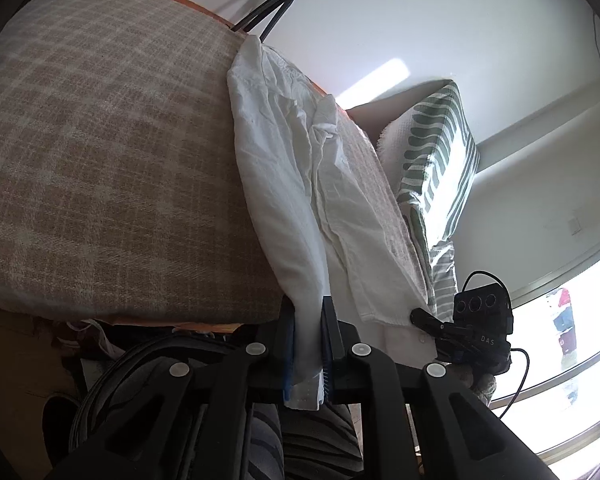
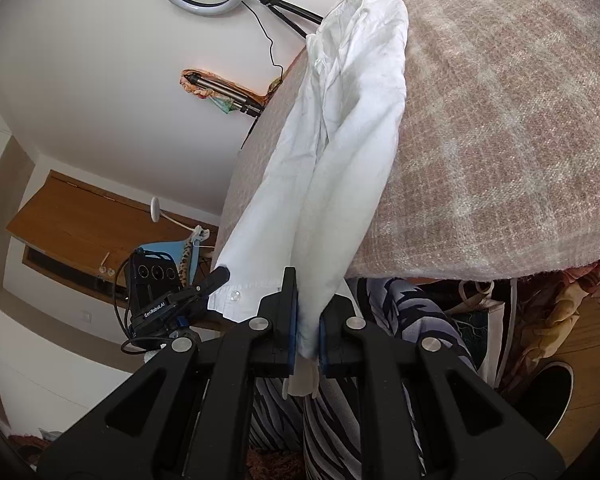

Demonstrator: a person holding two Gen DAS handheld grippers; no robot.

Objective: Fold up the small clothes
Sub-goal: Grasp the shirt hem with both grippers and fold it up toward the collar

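Pinching crinkled white shirt: both tools.

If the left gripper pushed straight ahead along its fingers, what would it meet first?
The left gripper is already shut on the white shirt; pushing on, it would probably bunch that cloth against the plaid blanket's near edge.

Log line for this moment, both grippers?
left gripper: shut on white shirt hem | right gripper: shut on white shirt hem | shirt draped over plaid blanket edge
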